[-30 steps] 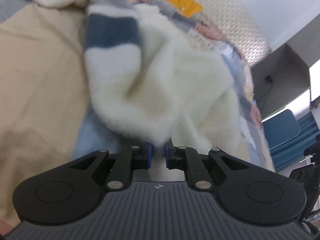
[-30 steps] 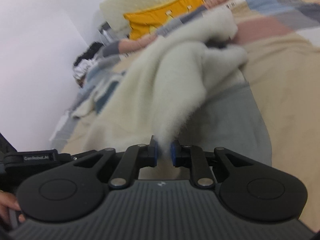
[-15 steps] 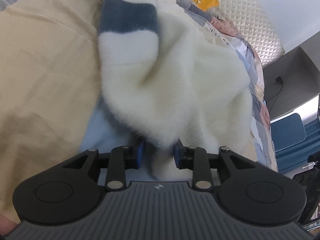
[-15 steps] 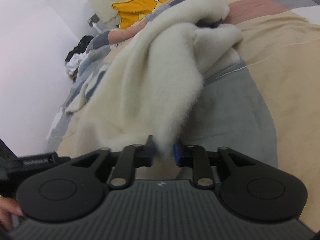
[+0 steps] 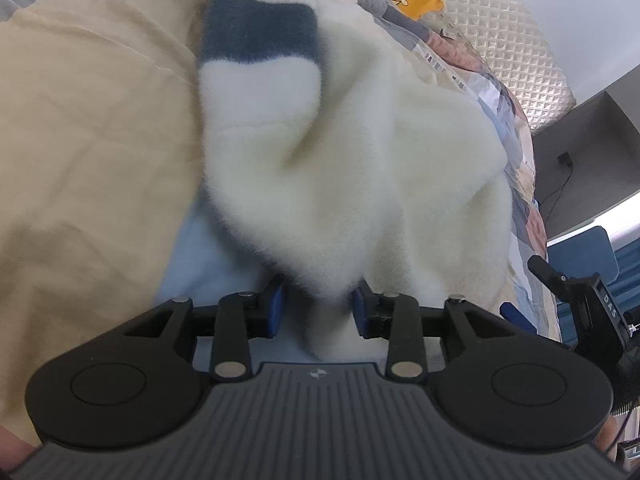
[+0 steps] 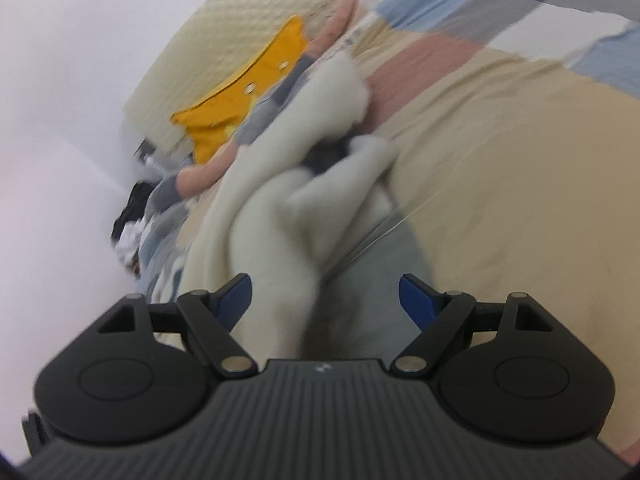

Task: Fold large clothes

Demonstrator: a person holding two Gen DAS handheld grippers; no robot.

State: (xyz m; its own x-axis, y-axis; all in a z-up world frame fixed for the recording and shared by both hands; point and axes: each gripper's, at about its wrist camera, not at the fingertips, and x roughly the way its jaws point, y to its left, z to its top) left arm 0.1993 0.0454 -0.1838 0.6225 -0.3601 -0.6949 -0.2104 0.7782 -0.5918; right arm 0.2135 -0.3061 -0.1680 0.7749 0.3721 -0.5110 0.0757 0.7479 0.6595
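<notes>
My left gripper [image 5: 318, 310] has just been opening, its blue pads parted around a fold of the cream fleece garment [image 5: 348, 152] without pressing it. My right gripper [image 6: 326, 298] has also just been opening and stands wide, fleece between the jaws untouched. The garment lies bunched mid-bed [image 5: 80, 128], toward the headboard edge.

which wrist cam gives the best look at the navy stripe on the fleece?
Left wrist. The navy stripe shows sharp and broad across the cream fleece garment, above the left gripper. The right wrist view is motion-blurred; only a small dark patch shows amid the folds there, possibly that stripe.
</notes>
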